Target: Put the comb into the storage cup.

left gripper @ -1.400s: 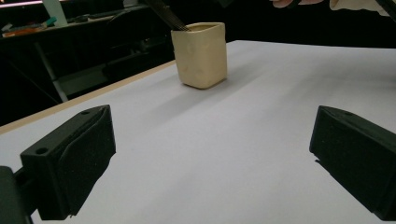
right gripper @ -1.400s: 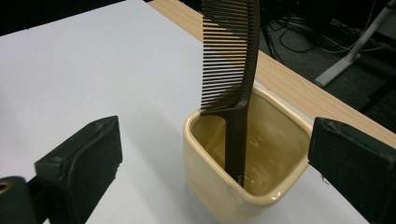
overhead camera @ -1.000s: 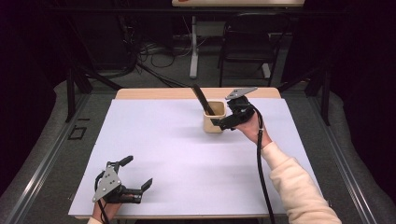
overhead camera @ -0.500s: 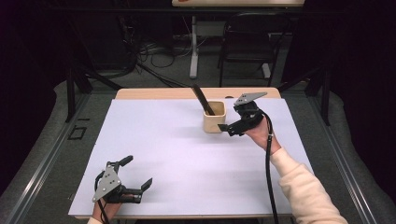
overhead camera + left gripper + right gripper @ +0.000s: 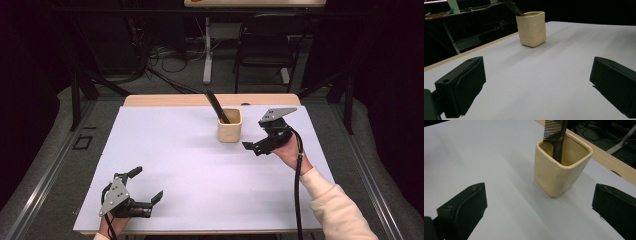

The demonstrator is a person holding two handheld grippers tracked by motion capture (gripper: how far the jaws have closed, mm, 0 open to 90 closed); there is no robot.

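**Comb stands in the cup, both grippers released**

In the high view a cream cup [image 5: 230,125] stands just above the middle of the frame, on the white table cover [image 5: 190,165]. A black comb [image 5: 216,106] stands in it, leaning toward the upper left. The right gripper [image 5: 256,147] hangs just to the right of the cup and a little lower, apart from it; its jaws are spread and hold nothing. In the right gripper view the cup [image 5: 560,173] sits in the upper middle, beyond and between the two jaws, with only bare cover in between, and the comb [image 5: 556,135] rises from it with its teeth at the top edge.

The left gripper [image 5: 148,189] rests at the lower left of the high view, well apart from the cup, jaws also spread and empty. Its own view shows the cup [image 5: 531,28] far off at the upper middle.

Behind the table, at the top of the high view, stand a dark chair [image 5: 265,50] and loose cables [image 5: 165,55] on the floor.
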